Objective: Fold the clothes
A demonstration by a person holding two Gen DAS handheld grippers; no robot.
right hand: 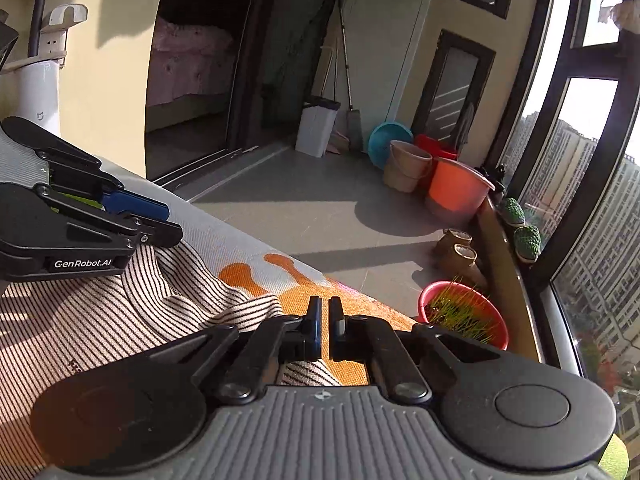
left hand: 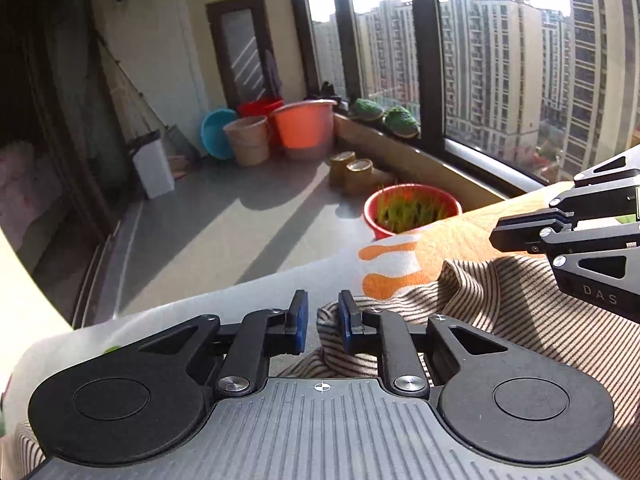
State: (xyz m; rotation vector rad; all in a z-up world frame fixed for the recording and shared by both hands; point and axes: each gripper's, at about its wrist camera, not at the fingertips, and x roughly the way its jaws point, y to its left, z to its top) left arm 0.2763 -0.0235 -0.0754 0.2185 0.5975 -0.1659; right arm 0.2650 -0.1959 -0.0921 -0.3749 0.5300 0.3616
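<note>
A beige garment with thin dark stripes [left hand: 520, 312] lies on a table covered by a grey, white and orange cloth [left hand: 452, 236]. My left gripper [left hand: 323, 320] sits at the garment's far edge with its blue pads a narrow gap apart, a fold of striped fabric between them. My right gripper [right hand: 325, 322] is nearly closed over the garment's edge [right hand: 256, 312]; whether fabric is pinched is hidden. Each gripper shows in the other's view: the right one [left hand: 520, 232] and the left one [right hand: 160, 220] both hover just above the garment.
The table's far edge drops to a grey balcony floor [right hand: 320, 216]. A red pot of grass [right hand: 464, 316] stands just beyond the edge. Buckets and basins [right hand: 452, 188], a white bin [right hand: 318, 124] and tall windows [left hand: 500, 60] lie farther off.
</note>
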